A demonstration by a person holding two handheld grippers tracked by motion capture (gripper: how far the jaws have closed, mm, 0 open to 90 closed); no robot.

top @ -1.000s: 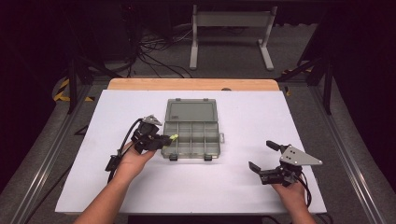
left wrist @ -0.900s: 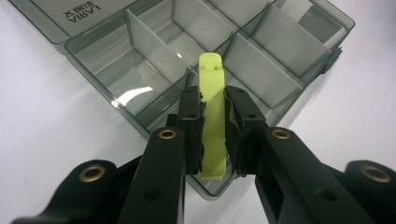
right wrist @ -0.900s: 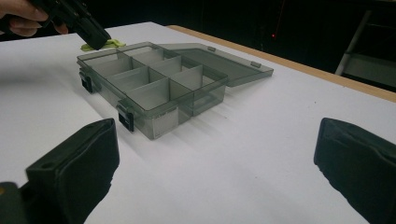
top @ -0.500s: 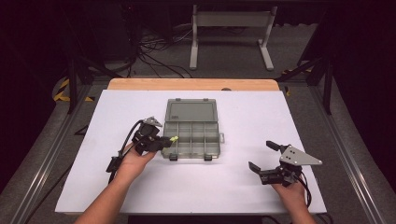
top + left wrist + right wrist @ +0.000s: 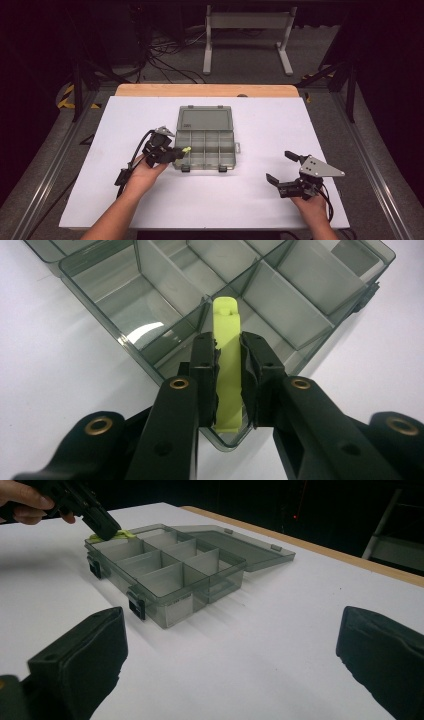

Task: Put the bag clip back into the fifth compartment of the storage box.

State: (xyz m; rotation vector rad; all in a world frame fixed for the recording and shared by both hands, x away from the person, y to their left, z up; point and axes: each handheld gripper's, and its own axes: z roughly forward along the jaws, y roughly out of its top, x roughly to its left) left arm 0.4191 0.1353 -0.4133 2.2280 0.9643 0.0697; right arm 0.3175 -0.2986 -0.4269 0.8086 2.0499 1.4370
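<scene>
A smoky-grey plastic organiser box (image 5: pixel 206 146) (image 5: pixel 310 305) (image 5: pixel 170 570) lies open mid-table, its lid folded back flat. My left gripper (image 5: pixel 181 152) (image 5: pixel 229 377) is shut on a flat yellow-green plastic piece (image 5: pixel 186 149) (image 5: pixel 227 365) (image 5: pixel 120 534), holding it over the box's near-left corner compartment. In the left gripper view the piece sticks out past the jaws above a divider. My right gripper (image 5: pixel 285 167) rests on the table at the right with its jaws wide apart and nothing between them.
The white tabletop (image 5: pixel 210 200) has a wooden strip (image 5: pixel 205 90) along its far edge. Beyond it stand a grey metal stand (image 5: pixel 247 35) and loose cables (image 5: pixel 165 60) on the dark floor. A cable (image 5: pixel 131 162) trails from the left gripper.
</scene>
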